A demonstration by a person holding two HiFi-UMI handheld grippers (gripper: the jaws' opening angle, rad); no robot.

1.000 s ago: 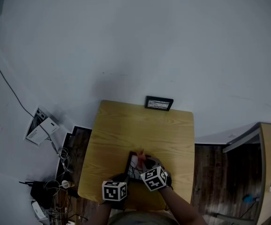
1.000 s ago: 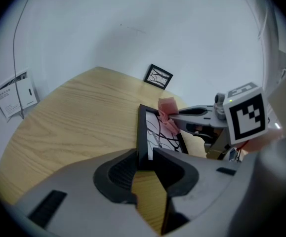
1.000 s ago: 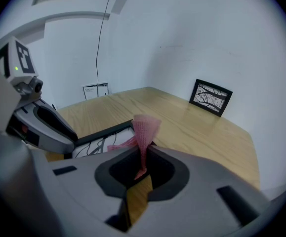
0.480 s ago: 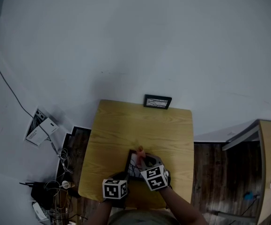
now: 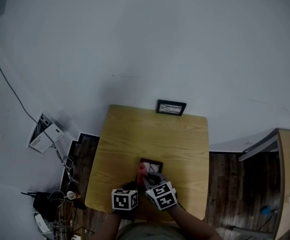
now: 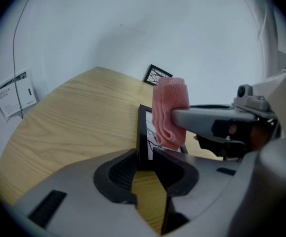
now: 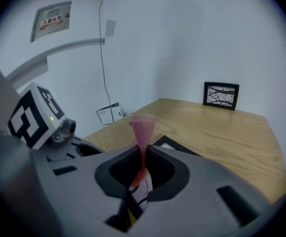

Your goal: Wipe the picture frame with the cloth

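Pinching black rectangular frame (image 6: 143, 132) in left fingers (image 6: 115, 172), knitted pink cloth (image 7: 143, 127) in right fingers (image 7: 166, 172)

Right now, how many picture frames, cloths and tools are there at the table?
Picture frames: 2, held frame and far frame
Cloths: 1, pink cloth
Tools: 2, left tool and right tool
Total: 5

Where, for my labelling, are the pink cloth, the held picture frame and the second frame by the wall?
pink cloth (image 6: 170, 112), left gripper view, wad's middle
held picture frame (image 6: 142, 132), left gripper view, black left border
second frame (image 7: 221, 96), right gripper view, picture's centre
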